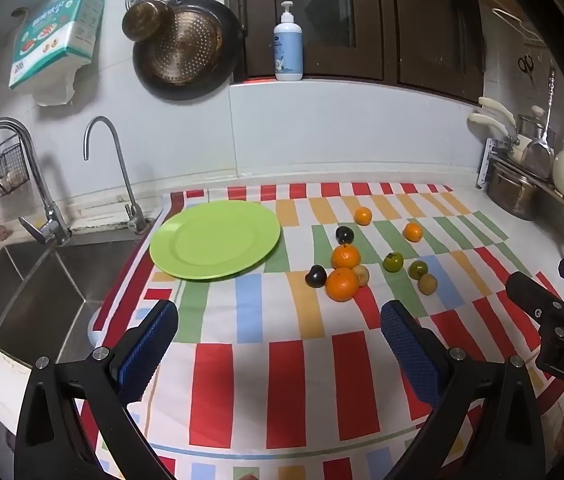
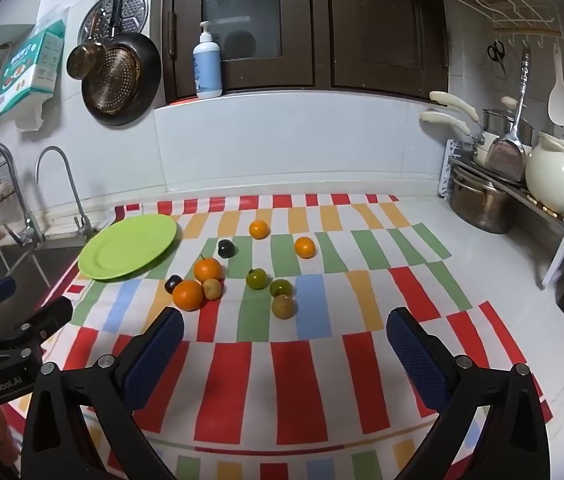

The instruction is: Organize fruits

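Left gripper [image 1: 280,344] and right gripper [image 2: 285,350]: jaws wide apart, holding nothing, above the cloth's [image 2: 301,380] near edge. Fruits [image 2: 210,280] mid-cloth beyond both; plate [image 1: 214,240] at far-left corner.

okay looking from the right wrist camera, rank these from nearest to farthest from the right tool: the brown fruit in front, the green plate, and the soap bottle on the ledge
1. Brown fruit, just ahead of the right tool, on the striped cloth.
2. Green plate, farther back on the left, beside the sink.
3. Soap bottle, farthest, up on the window ledge.
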The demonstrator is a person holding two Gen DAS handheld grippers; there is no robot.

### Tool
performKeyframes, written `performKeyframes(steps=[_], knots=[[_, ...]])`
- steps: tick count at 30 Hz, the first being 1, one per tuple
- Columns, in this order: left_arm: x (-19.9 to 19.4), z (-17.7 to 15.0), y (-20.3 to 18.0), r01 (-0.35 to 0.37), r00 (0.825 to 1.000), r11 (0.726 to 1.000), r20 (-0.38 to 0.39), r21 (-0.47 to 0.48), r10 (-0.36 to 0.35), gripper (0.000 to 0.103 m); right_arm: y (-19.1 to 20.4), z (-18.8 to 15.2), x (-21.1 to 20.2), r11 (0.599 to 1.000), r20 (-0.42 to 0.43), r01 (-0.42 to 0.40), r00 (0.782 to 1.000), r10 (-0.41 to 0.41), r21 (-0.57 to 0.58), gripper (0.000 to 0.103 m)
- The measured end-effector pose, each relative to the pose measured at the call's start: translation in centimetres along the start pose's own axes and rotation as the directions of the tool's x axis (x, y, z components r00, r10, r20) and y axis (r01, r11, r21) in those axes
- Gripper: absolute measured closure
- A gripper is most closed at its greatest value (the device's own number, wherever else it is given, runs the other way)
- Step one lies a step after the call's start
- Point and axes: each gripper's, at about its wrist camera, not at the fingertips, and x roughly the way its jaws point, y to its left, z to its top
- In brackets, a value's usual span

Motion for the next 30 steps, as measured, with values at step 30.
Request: performKeyframes(steps=[30], knots=[[-1.0, 1.1, 0.2, 0.012, 0.999, 1.0, 0.05, -0.002, -0.011, 0.0, 0.1, 0.1, 0.1, 1.0, 0.001, -0.01, 1.0, 0.01, 0.005, 0.001]])
